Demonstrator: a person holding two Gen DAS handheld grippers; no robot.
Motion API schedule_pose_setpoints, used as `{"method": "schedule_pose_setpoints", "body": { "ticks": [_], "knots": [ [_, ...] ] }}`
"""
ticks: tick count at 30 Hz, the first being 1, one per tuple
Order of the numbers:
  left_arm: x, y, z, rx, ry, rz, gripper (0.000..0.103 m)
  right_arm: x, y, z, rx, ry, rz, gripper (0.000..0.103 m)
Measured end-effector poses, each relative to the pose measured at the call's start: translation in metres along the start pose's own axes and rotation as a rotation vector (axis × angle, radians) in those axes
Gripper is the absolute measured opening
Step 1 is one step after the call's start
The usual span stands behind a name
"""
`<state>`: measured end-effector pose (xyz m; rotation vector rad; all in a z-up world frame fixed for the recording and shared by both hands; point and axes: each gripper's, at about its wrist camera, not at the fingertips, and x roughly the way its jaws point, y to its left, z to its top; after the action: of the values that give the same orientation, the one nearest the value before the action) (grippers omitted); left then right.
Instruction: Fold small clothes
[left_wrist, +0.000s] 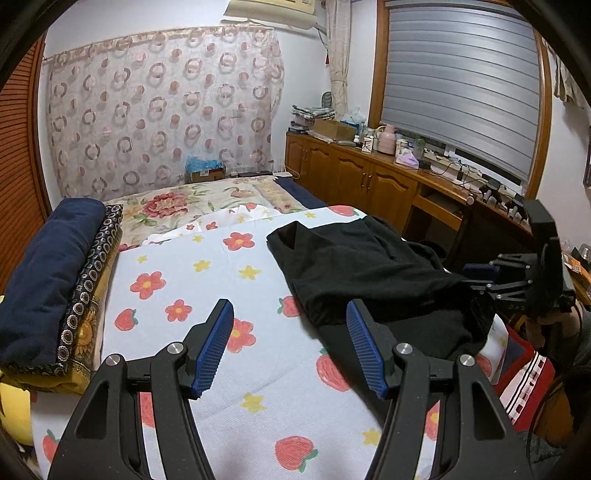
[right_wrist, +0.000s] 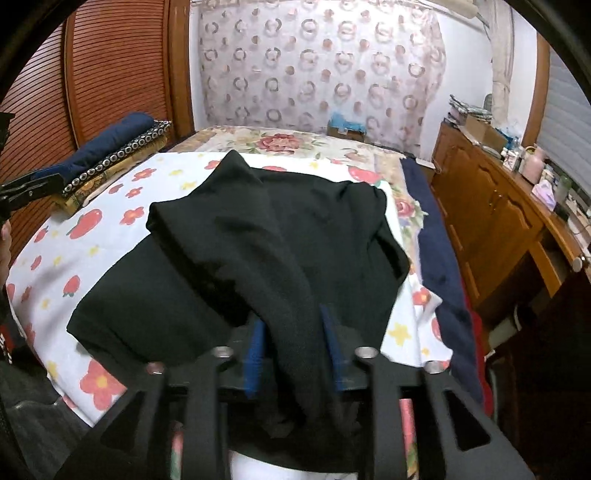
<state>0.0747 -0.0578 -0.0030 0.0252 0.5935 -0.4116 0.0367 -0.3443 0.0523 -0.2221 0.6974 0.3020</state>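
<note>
A black garment (left_wrist: 369, 273) lies crumpled on the flower-and-strawberry sheet (left_wrist: 207, 280) of the bed. My left gripper (left_wrist: 290, 332) is open and empty, hovering over the sheet just left of the garment's near edge. My right gripper (right_wrist: 293, 347) has its blue pads on either side of a fold of the black garment (right_wrist: 258, 236) at its near edge, with cloth running between the fingers. The right gripper also shows in the left wrist view (left_wrist: 517, 277) at the garment's right end.
Folded navy and patterned blankets (left_wrist: 55, 280) are stacked on the bed's left side. A wooden cabinet (left_wrist: 369, 177) with clutter on top runs along the right. A floral quilt (left_wrist: 192, 206) covers the far bed. A wooden shutter door (right_wrist: 110, 66) stands left.
</note>
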Motion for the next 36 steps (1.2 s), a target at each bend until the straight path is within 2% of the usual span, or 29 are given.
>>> {"method": "schedule_pose_setpoints", "body": {
  "ticks": [2,6,11,19,26,28,33,34,35,36],
  "knots": [
    [0.0,0.0,0.0,-0.002,0.0,0.002,0.065,-0.01,0.003,0.0,-0.004,-0.029,0.002,0.048],
    [-0.003,0.001,-0.001,-0.009,-0.005,0.008,0.065,-0.013,0.01,0.007,-0.019,-0.071,0.022,0.05],
    [-0.004,0.006,-0.002,-0.02,-0.008,0.018,0.065,0.008,0.039,0.029,-0.078,-0.074,0.098,0.05],
    [-0.001,0.015,-0.008,-0.038,0.001,0.029,0.065,0.07,0.094,0.066,-0.191,0.008,0.219,0.05],
    [0.0,0.018,-0.013,-0.043,0.008,0.025,0.065,0.126,0.123,0.078,-0.252,0.177,0.322,0.05],
    [0.001,0.018,-0.014,-0.045,0.01,0.024,0.065,0.137,0.124,0.079,-0.266,0.192,0.298,0.05],
    [0.002,0.018,-0.015,-0.048,0.014,0.023,0.065,0.147,0.115,0.088,-0.225,0.182,0.311,0.05],
    [0.003,0.018,-0.016,-0.048,0.015,0.022,0.065,0.146,0.112,0.089,-0.212,0.177,0.316,0.043],
    [0.003,0.017,-0.016,-0.048,0.016,0.021,0.065,0.143,0.109,0.089,-0.2,0.17,0.325,0.028],
    [0.003,0.017,-0.016,-0.047,0.019,0.019,0.065,0.136,0.105,0.088,-0.193,0.158,0.317,0.022]
  ]
}}
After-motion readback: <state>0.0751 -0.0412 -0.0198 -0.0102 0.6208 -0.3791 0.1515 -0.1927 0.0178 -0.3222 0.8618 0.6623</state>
